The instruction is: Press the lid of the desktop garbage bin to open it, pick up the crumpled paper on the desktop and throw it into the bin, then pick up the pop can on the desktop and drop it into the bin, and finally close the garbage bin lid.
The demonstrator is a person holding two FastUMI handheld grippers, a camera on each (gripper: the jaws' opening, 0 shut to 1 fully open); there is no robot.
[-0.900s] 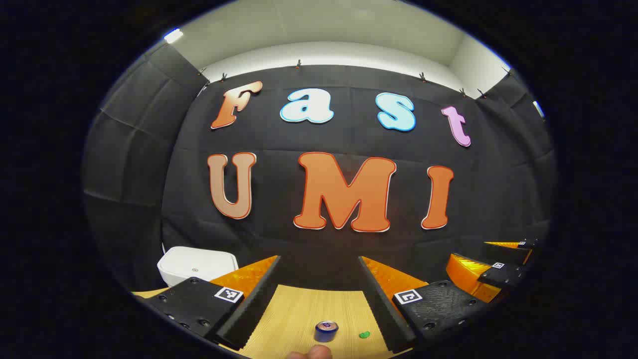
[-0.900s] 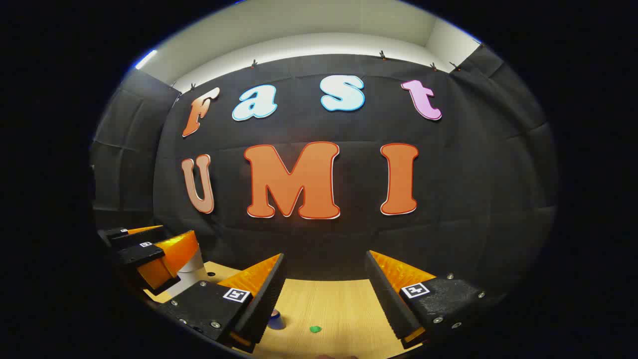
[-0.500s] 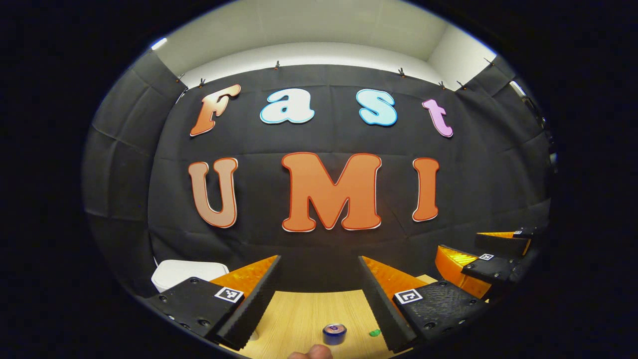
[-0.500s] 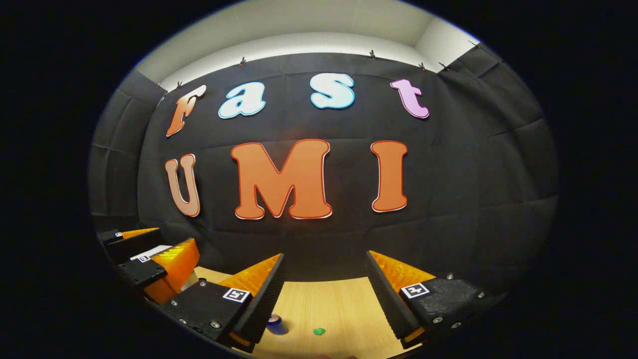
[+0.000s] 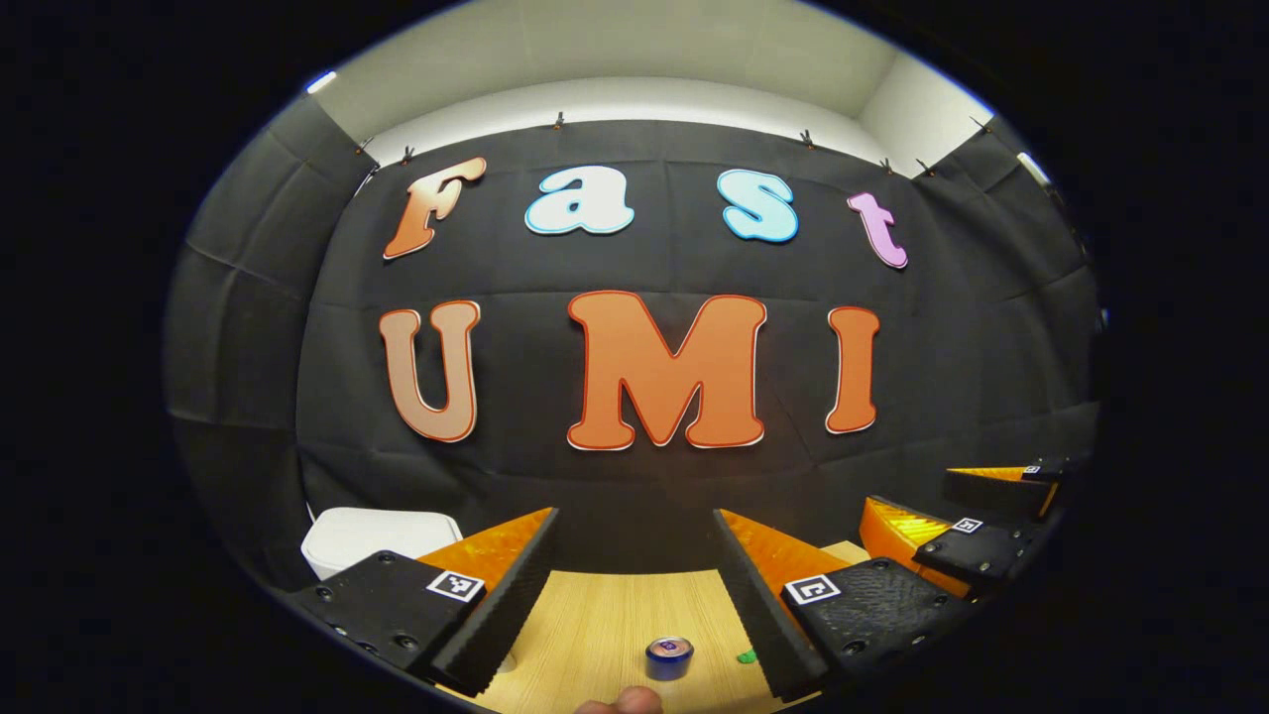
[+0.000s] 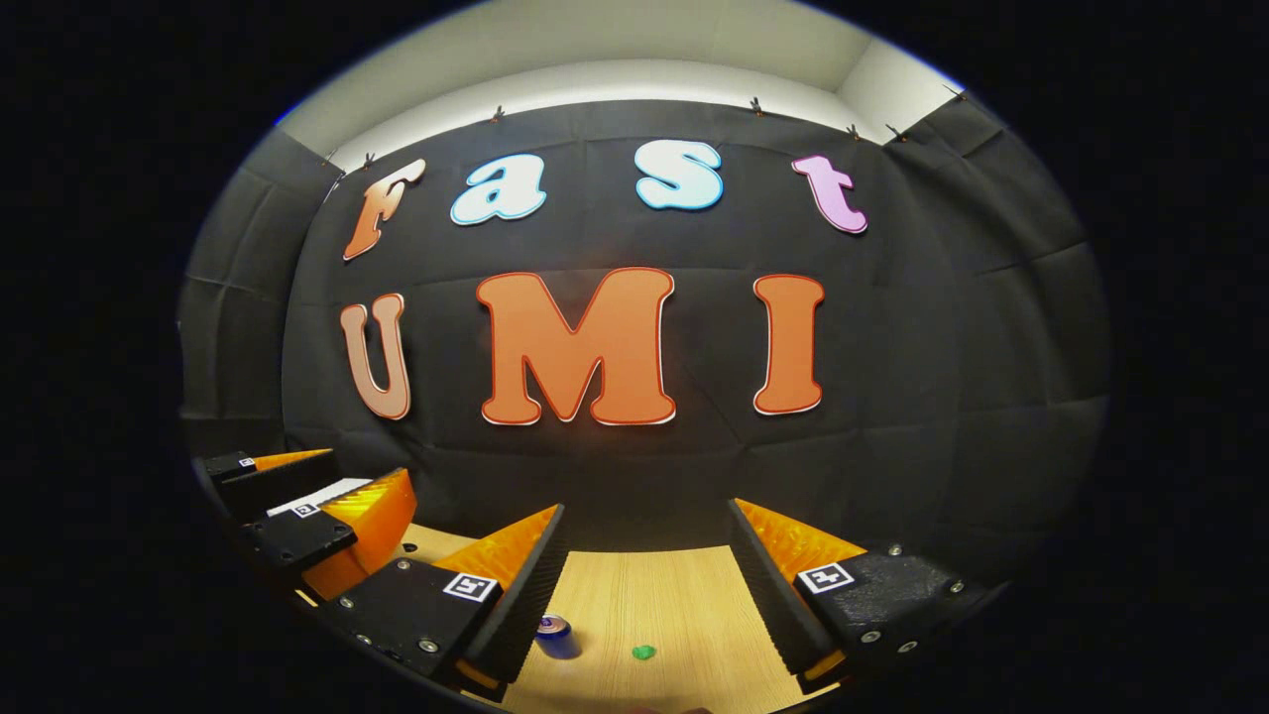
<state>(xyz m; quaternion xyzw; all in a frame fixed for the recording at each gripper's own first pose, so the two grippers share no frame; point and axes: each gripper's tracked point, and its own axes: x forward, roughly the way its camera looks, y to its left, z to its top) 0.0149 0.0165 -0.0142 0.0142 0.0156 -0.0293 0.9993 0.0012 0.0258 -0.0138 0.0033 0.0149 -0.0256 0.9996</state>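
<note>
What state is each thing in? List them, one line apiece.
garbage bin: lid shut, standing on the table.
pop can: upright on the table, untouched.
crumpled paper: lying loose on the table, right of the can.
left hand-held gripper: open, holding nothing, above the table.
right hand-held gripper: open, holding nothing, above the table.

In the left gripper view, the left gripper [image 5: 634,565] hung above the wooden desktop [image 5: 605,625] with its jaws spread wide and nothing between them. Below the gap stood the pop can [image 5: 669,657], upright, its top facing up. Just right of it lay a small green scrap [image 5: 746,654], perhaps the crumpled paper, though it was too small to tell. The white garbage bin [image 5: 372,535] sat at the far left with its lid down. The right gripper [image 5: 977,516] showed at the right edge, its fingers apart.
</note>
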